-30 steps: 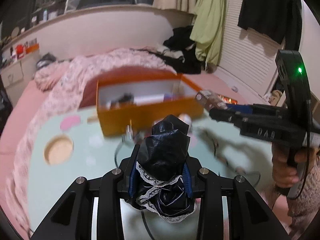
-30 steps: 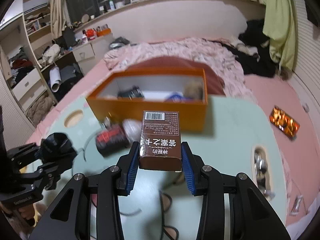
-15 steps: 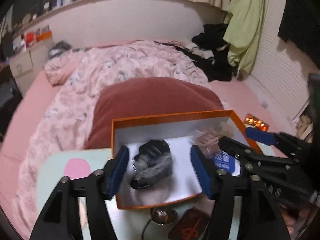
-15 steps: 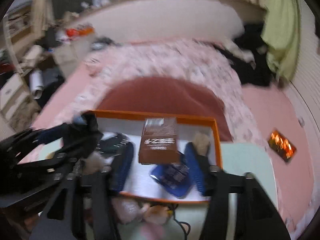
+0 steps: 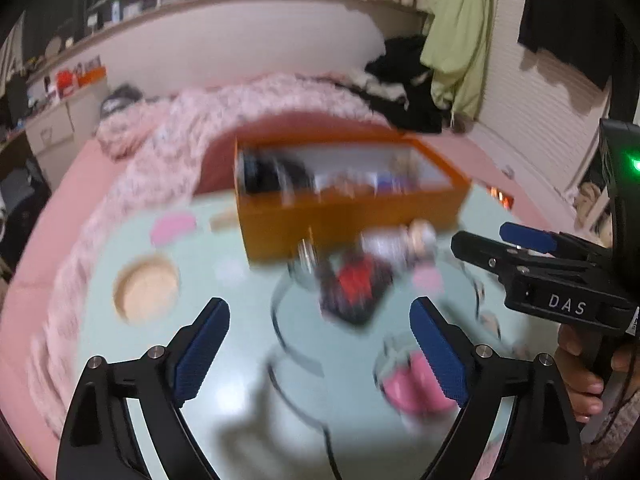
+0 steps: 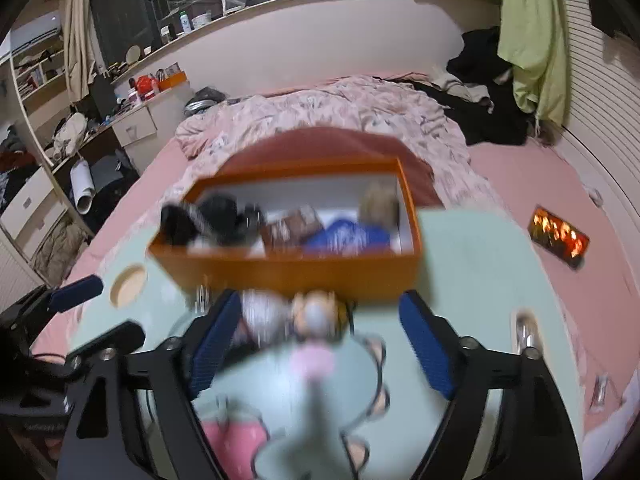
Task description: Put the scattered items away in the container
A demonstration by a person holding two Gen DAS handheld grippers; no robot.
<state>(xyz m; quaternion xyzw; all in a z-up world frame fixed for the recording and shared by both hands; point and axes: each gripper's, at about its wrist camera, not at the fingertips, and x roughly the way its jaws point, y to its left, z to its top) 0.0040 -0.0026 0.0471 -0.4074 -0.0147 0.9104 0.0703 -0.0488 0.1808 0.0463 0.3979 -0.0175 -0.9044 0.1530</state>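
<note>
A: Where is the orange box [image 6: 288, 276]?

B: On the far part of the pale green tabletop [image 5: 224, 364], against the bed's pink quilt [image 6: 340, 108]. Inside lie a black bundle [image 6: 218, 216] at the left end, a brown carton [image 6: 292, 226] in the middle, and something blue [image 6: 348, 234] to the right, with a pale fuzzy thing [image 6: 380, 204] in the far right corner.

A: And outside it?

B: Several blurred items sit on the tabletop just in front of the box: a red-and-black packet [image 5: 356, 284], a whitish lump [image 6: 264, 314] and a small round-headed figure [image 6: 316, 314]. A pink thing [image 5: 412, 388] lies nearer the camera.

A: The left hand-held gripper [image 5: 320, 356]?

B: Spread wide, its jaws having just been opening, with nothing between them but tabletop below.

A: The right hand-held gripper [image 6: 320, 340]?

B: Also spread after opening, empty, hanging over the items before the box. In the left view it shows at the right, gripped by a hand [image 5: 580, 376].
</note>
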